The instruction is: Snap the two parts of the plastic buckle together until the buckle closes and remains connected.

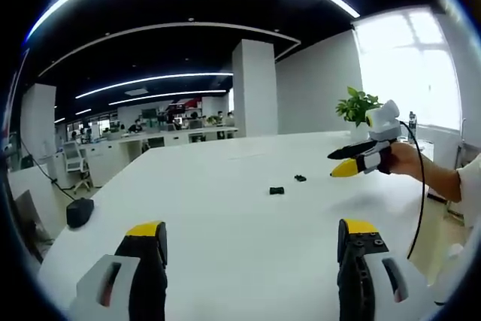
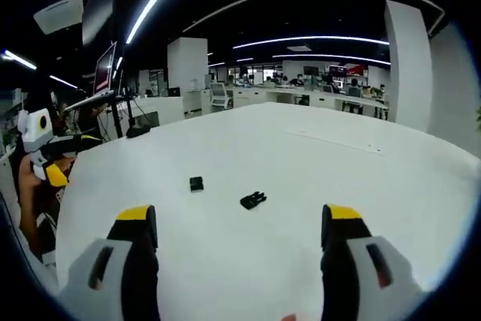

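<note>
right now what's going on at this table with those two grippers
A person holds a gripper in each hand over a white table. Two small black buckle parts lie apart on it: the socket and the pronged piece. The left gripper and the right gripper both hang open above the table, holding nothing. Neither part is picked up, so the buckle isn't joined.

1. The left gripper [image 1: 252, 249] is hanging in the air with its two yellow-tipped jaws standing wide apart, nothing between them.
2. The right gripper [image 2: 239, 234] is likewise gaping, jaws spread and empty.
3. In the left gripper view, the right gripper [image 1: 347, 163] is pointing leftward, gripped by the person's hand [image 1: 402, 160], the bare forearm reaching in from the right edge.
4. In the right gripper view, the left gripper [image 2: 54, 169] is showing at the left edge.
</note>
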`<action>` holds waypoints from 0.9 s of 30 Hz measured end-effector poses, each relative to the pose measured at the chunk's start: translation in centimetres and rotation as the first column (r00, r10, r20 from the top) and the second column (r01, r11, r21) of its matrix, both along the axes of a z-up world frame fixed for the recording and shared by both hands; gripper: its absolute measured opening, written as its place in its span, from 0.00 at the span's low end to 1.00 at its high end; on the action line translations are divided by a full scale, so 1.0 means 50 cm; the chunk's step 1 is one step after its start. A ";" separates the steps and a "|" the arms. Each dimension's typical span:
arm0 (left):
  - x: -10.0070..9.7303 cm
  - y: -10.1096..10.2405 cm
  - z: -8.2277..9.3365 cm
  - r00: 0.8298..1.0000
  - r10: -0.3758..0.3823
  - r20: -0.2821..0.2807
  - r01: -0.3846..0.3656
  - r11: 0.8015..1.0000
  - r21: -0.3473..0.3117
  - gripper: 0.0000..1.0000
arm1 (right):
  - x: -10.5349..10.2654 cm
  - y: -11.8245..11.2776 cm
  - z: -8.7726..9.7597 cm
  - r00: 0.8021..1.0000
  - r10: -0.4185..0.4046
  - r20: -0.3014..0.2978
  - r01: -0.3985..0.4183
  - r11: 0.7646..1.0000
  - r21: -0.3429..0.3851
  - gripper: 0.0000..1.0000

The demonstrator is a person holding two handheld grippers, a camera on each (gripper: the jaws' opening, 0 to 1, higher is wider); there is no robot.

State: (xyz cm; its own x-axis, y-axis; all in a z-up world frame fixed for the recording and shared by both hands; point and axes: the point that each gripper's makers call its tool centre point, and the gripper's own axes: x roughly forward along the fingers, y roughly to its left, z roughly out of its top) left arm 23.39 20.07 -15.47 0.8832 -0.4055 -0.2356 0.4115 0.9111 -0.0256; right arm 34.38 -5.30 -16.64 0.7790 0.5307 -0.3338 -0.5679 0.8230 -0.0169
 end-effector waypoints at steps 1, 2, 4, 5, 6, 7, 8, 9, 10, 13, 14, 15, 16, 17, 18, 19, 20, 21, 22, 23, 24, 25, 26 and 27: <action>0.000 0.000 0.000 1.000 0.000 0.001 0.000 1.000 -0.001 0.96 | 0.003 0.000 -0.004 1.000 -0.005 -0.008 0.005 1.000 -0.006 0.91; 0.000 0.000 0.001 1.000 0.000 0.002 0.000 1.000 -0.003 0.96 | 0.006 0.002 -0.006 1.000 -0.005 -0.012 0.005 1.000 -0.010 0.91; 0.000 0.000 0.003 1.000 -0.001 0.004 0.001 1.000 -0.006 0.96 | 0.009 0.007 -0.011 1.000 0.000 -0.019 0.000 1.000 -0.019 0.91; 0.001 0.000 0.003 1.000 -0.001 0.006 0.001 1.000 -0.006 0.96 | 0.009 0.010 -0.013 1.000 0.003 -0.024 -0.004 1.000 -0.024 0.91; 0.000 0.000 0.003 1.000 -0.001 0.007 0.001 1.000 -0.006 0.96 | 0.010 0.013 -0.015 1.000 0.008 -0.025 -0.009 1.000 -0.028 0.91; 0.000 0.000 0.003 1.000 -0.002 0.007 0.002 1.000 -0.007 0.96 | 0.010 0.016 -0.016 1.000 0.012 -0.026 -0.012 0.999 -0.030 0.91; 0.000 0.000 0.003 1.000 -0.002 0.006 0.002 1.000 -0.008 0.96 | 0.011 0.018 -0.018 0.999 0.014 -0.029 -0.015 0.999 -0.031 0.91; 0.000 -0.001 0.002 1.000 -0.002 0.006 0.002 1.000 -0.009 0.96 | 0.010 0.021 -0.019 0.999 0.017 -0.033 -0.018 0.999 -0.031 0.91; 0.000 -0.001 0.002 1.000 -0.003 0.006 0.003 1.000 -0.009 0.96 | 0.010 0.023 -0.020 0.999 0.021 -0.036 -0.022 0.999 -0.030 0.91; -0.001 -0.001 0.002 1.000 -0.004 0.006 0.004 1.000 -0.009 0.96 | 0.009 0.028 -0.018 0.999 0.027 -0.036 -0.028 0.999 -0.024 0.91; -0.001 0.000 0.002 1.000 -0.004 0.007 0.004 1.000 -0.011 0.96 | 0.011 0.028 -0.016 0.999 0.027 -0.033 -0.027 0.999 -0.024 0.91; -0.001 0.000 0.002 1.000 -0.003 0.007 0.004 1.000 -0.011 0.96 | 0.011 0.028 -0.015 0.999 0.026 -0.031 -0.026 0.999 -0.023 0.91; -0.001 0.001 0.003 1.000 -0.002 0.008 0.003 1.000 -0.012 0.96 | 0.012 0.028 -0.013 0.999 0.023 -0.028 -0.024 0.999 -0.023 0.91; -0.001 0.001 0.003 1.000 -0.002 0.009 0.002 1.000 -0.013 0.96 | 0.013 0.028 -0.011 0.999 0.022 -0.025 -0.022 0.999 -0.023 0.91; -0.001 0.002 0.004 1.000 -0.001 0.010 0.002 1.000 -0.014 0.96 | 0.015 0.027 -0.010 1.000 0.019 -0.024 -0.020 1.000 -0.023 0.91; -0.001 0.003 0.006 1.000 -0.001 0.012 0.001 1.000 -0.015 0.96 | 0.016 0.026 -0.010 1.000 0.017 -0.022 -0.017 1.000 -0.023 0.91; -0.001 0.003 0.006 1.000 -0.001 0.014 0.001 1.000 -0.016 0.96 | 0.017 0.026 -0.010 1.000 0.014 -0.022 -0.015 1.000 -0.024 0.91; -0.002 0.003 0.007 1.000 -0.001 0.014 0.001 1.000 -0.017 0.96 | 0.018 0.025 -0.010 1.000 0.012 -0.023 -0.013 1.000 -0.024 0.91; -0.002 0.004 0.008 1.000 0.000 0.015 0.000 1.000 -0.018 0.96 | 0.021 0.024 -0.011 1.000 0.008 -0.023 -0.008 1.000 -0.024 0.91; -0.002 0.005 0.008 1.000 0.001 0.015 0.000 1.000 -0.016 0.96 | 0.024 0.023 -0.012 1.000 0.003 -0.023 -0.004 1.000 -0.021 0.91; -0.001 0.005 0.008 1.000 0.001 0.016 0.000 1.000 -0.015 0.96 | 0.027 0.023 -0.013 1.000 -0.002 -0.025 0.001 1.000 -0.019 0.91; -0.001 0.006 0.009 1.000 0.002 0.017 -0.002 1.000 -0.016 0.96 | 0.029 0.022 -0.015 1.000 -0.006 -0.029 0.005 1.000 -0.019 0.91; -0.001 0.006 0.010 1.000 0.001 0.018 -0.001 1.000 -0.017 0.96 | 0.030 0.022 -0.016 0.999 -0.009 -0.031 0.008 1.000 -0.019 0.91; -0.001 0.005 0.010 1.000 0.000 0.019 0.001 1.000 -0.017 0.96 | 0.031 0.022 -0.017 0.999 -0.013 -0.032 0.012 1.000 -0.019 0.91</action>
